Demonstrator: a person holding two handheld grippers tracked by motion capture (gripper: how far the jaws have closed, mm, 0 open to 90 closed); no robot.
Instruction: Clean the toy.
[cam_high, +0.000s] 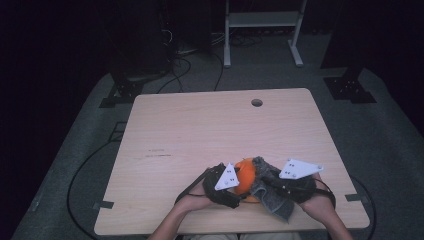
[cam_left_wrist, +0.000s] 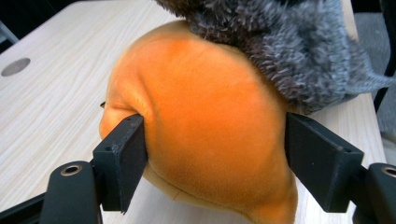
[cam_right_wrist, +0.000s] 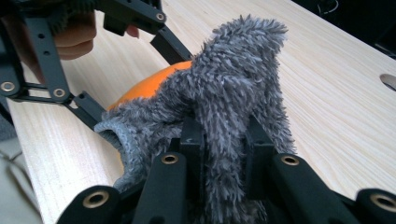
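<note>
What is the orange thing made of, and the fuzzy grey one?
The orange toy looks like soft plush: short velvety nap, a sewn seam below, and it dents where the left tool squeezes. The grey cloth seems fluffy fleece with long shaggy fibres.

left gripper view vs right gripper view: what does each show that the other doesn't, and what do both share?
Left gripper view alone: the left gripper with its jaws pressed on either side of the orange plush toy, denting it at one jaw.

Right gripper view alone: the right gripper shut on a fold of the grey fuzzy cloth, and, farther off, the hand that bears the left gripper.

Both share: the toy with the cloth draped over it, the light wooden table, and its round hole.
</note>
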